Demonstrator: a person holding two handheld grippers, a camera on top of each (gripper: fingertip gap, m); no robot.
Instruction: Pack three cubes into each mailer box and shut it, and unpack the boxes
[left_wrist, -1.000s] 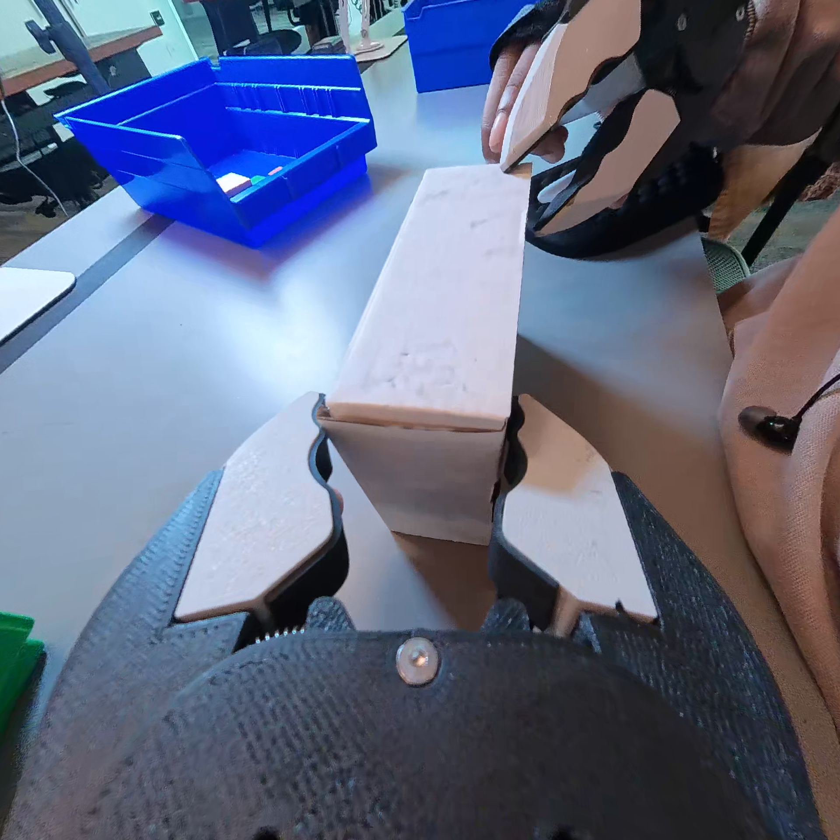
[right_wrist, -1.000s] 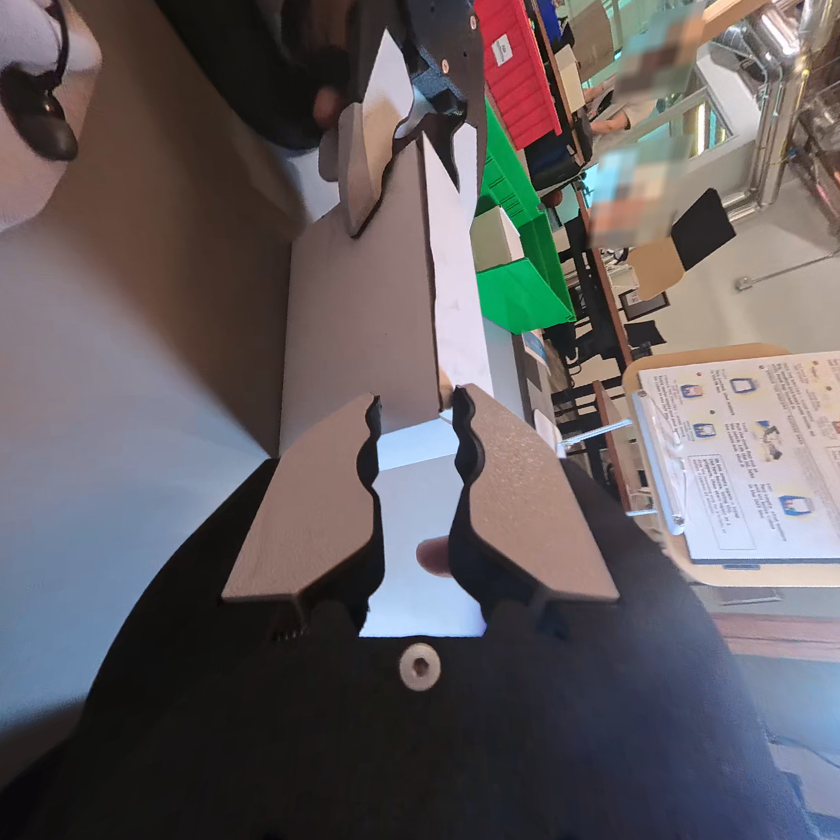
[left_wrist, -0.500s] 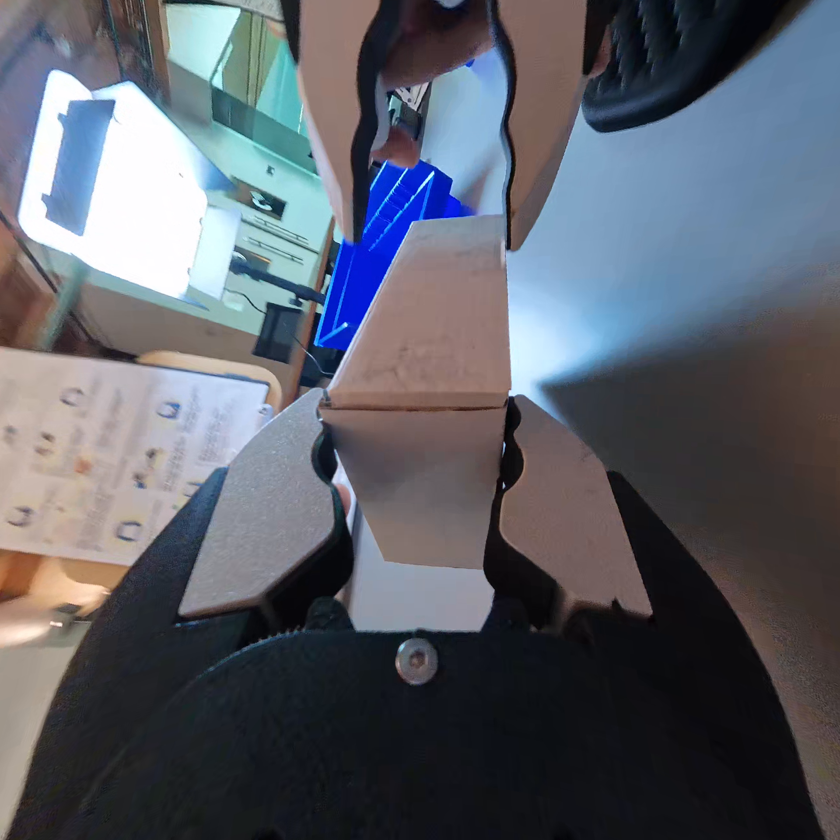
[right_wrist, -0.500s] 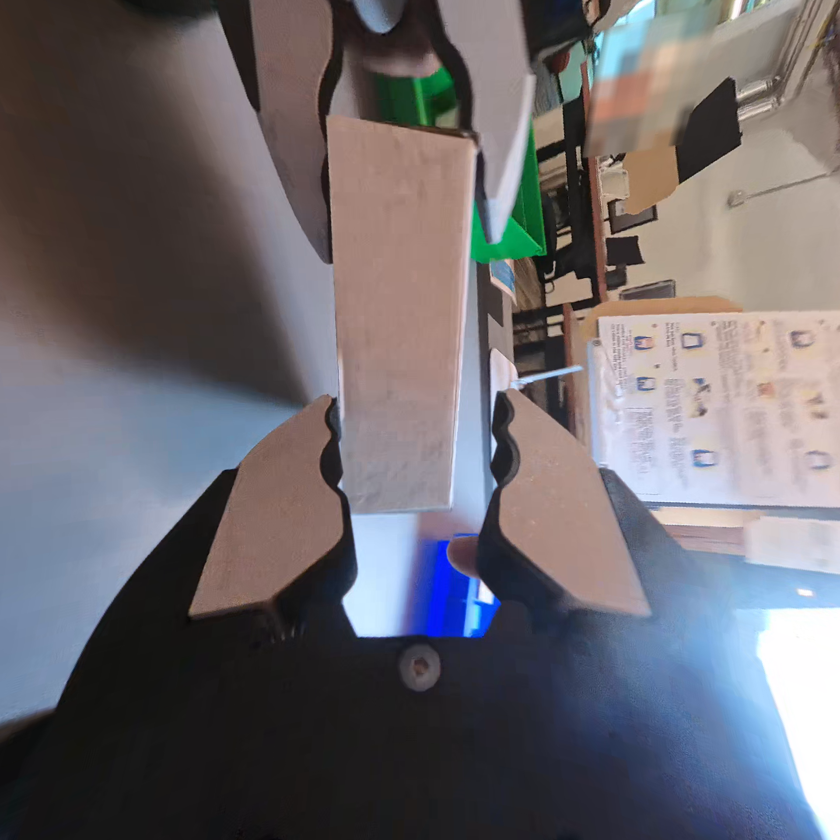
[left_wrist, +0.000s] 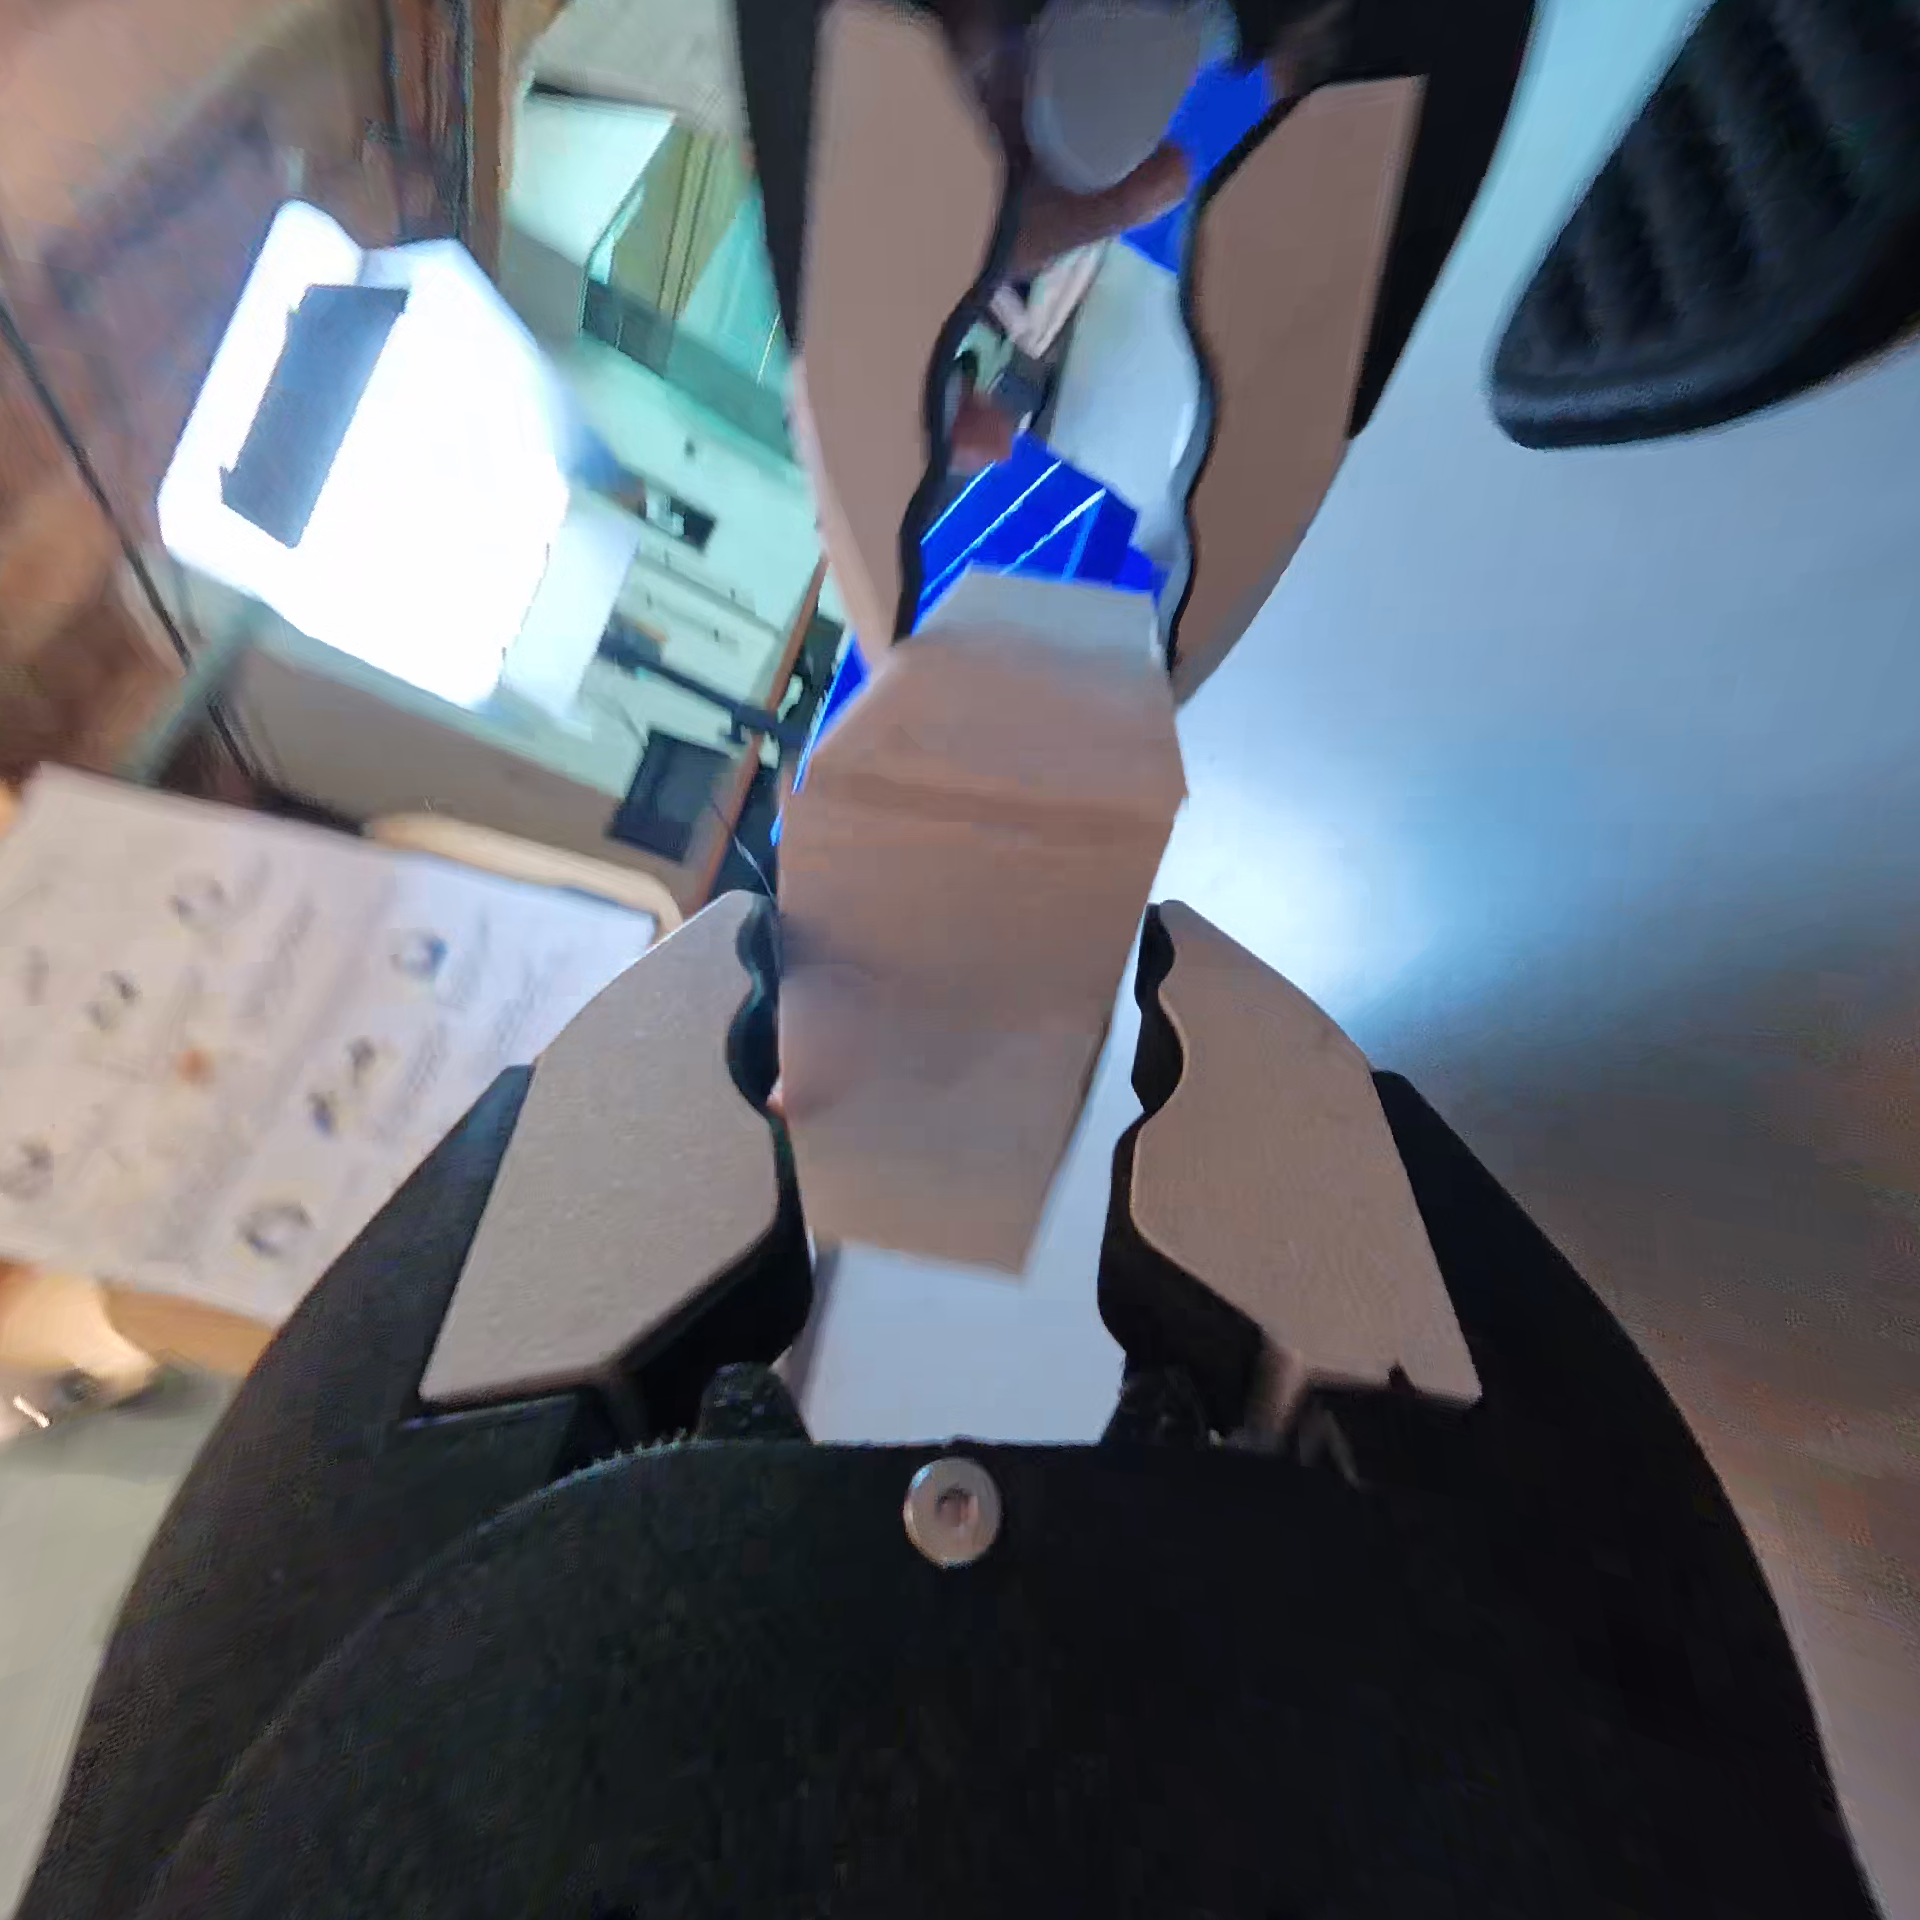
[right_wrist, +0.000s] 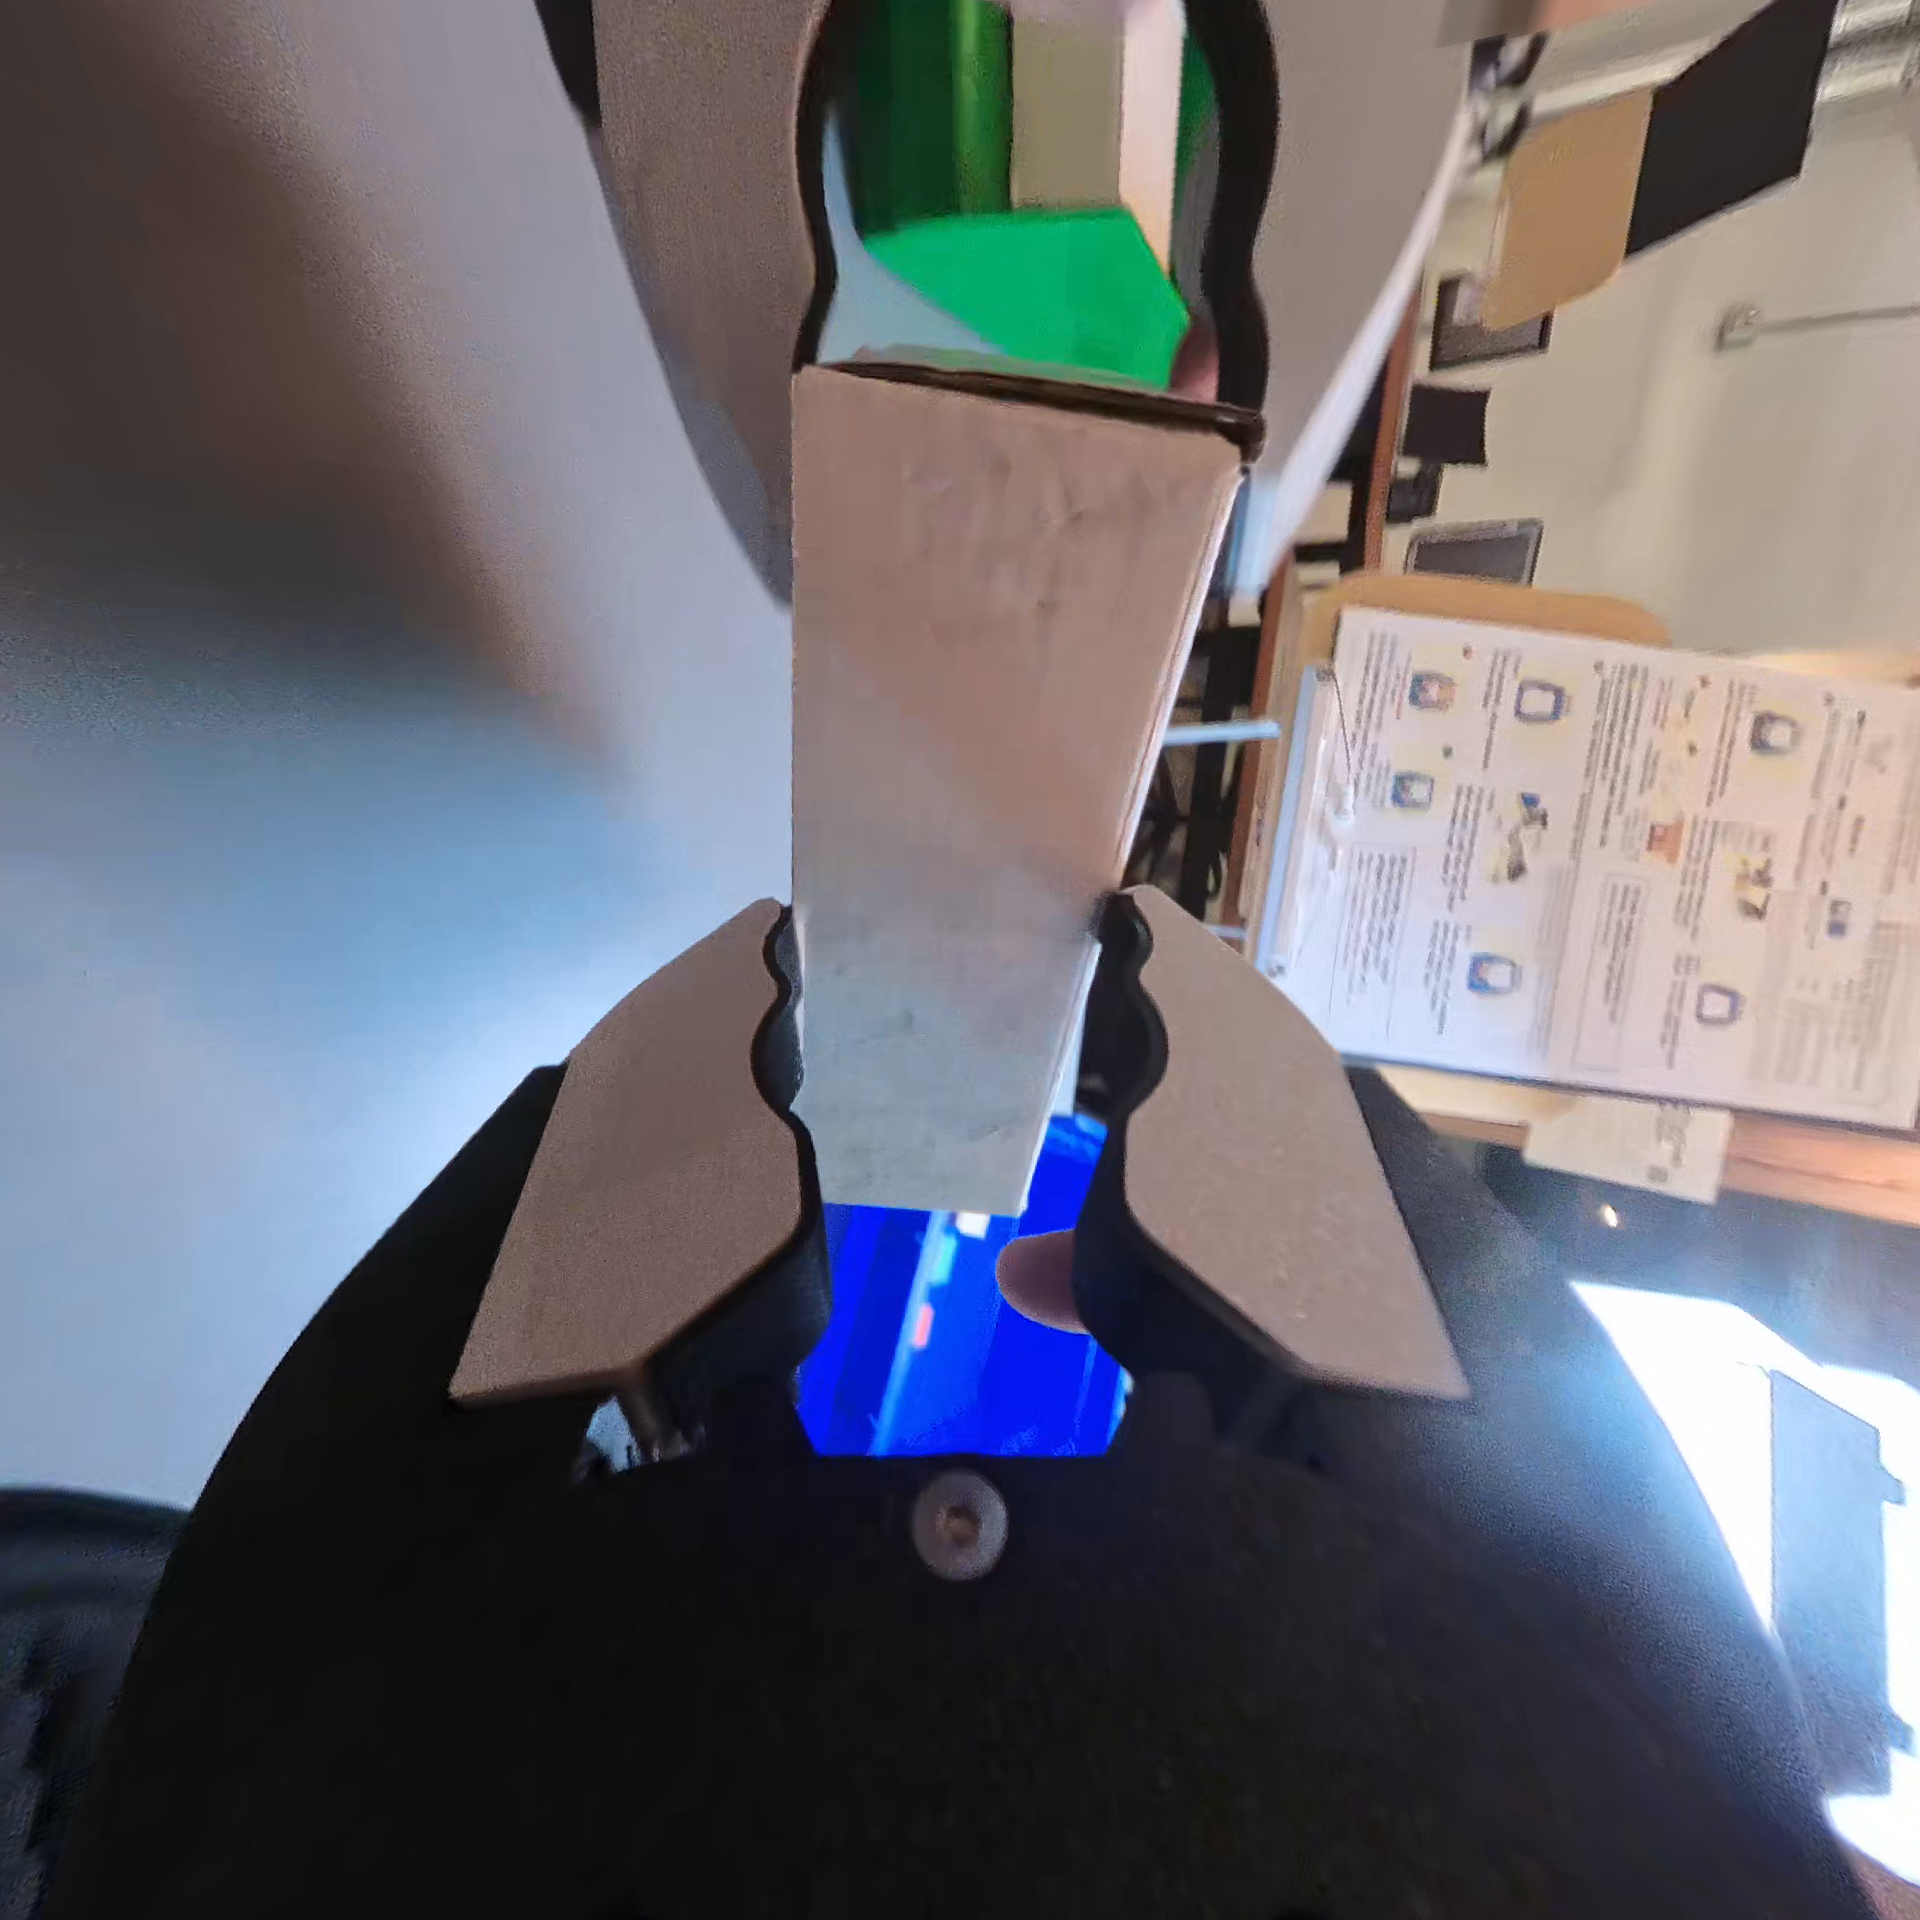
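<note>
A white mailer box (left_wrist: 977, 831) is shut and held off the grey table (left_wrist: 1558, 727) between my two grippers, one at each end. My left gripper (left_wrist: 951, 914) is shut on the near end in the left wrist view, which is blurred by motion. My right gripper (left_wrist: 1034, 634) clamps the far end there. In the right wrist view my right gripper (right_wrist: 951, 914) is shut on the box (right_wrist: 987, 675), and my left gripper (right_wrist: 1023, 416) holds the opposite end. Both views are rolled sideways. No cubes show outside the bins.
A blue bin (right_wrist: 935, 1351) with small coloured pieces lies behind the right gripper and also shows in the left wrist view (left_wrist: 1018, 520). A green bin (right_wrist: 1018, 281) holds a white box (right_wrist: 1081, 114). A printed sheet on a board (right_wrist: 1610, 852) stands beside the table.
The box stood on the table a second ago, held by my left gripper, with my right at its lid edge. Both grippers now clamp its ends and have lifted and rolled it sideways.
</note>
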